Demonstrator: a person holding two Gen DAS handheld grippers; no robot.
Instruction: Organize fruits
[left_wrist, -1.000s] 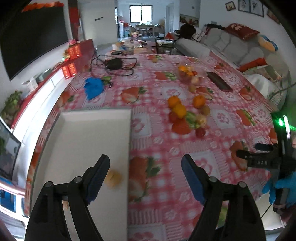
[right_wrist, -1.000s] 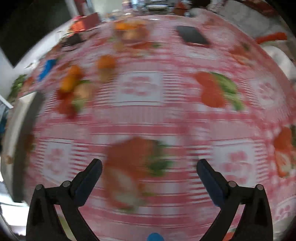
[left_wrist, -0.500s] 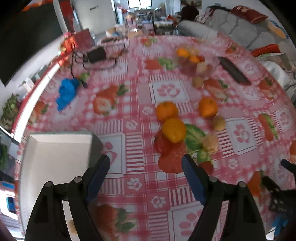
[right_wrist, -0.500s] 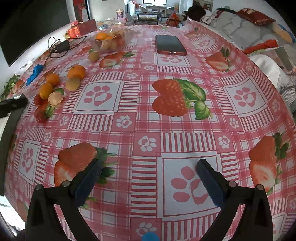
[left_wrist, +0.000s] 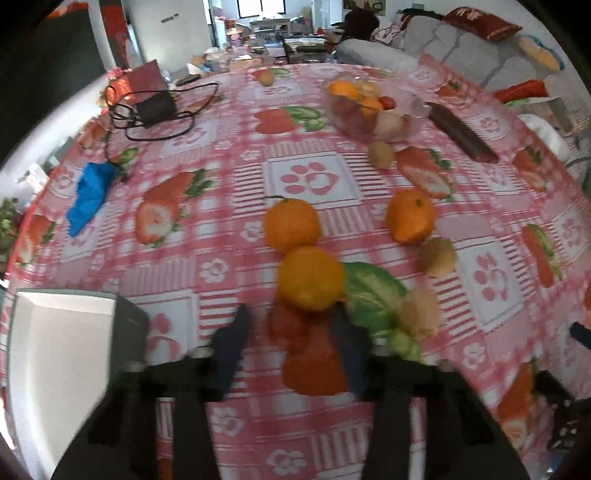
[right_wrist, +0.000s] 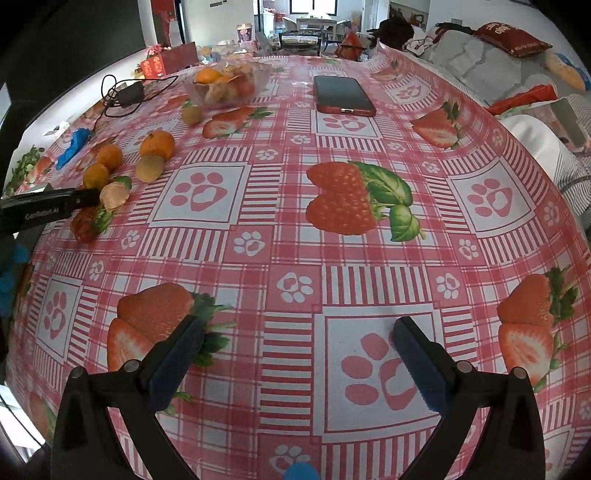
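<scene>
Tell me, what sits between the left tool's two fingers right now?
In the left wrist view, the open left tool has a dark red fruit between its fingers, apparently untouched. An orange lies just beyond.

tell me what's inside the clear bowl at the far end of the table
The clear bowl holds a pile of fruit: an orange on top, with red and pale pieces beside it. Whatever lies underneath the pile is hidden.

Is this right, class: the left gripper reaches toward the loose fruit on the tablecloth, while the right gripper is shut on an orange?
Not quite. The right gripper holds nothing: the right wrist view shows its jaws wide apart over bare tablecloth. The rest stands: the left gripper does reach toward the loose fruit, near a red fruit and an orange.
</scene>
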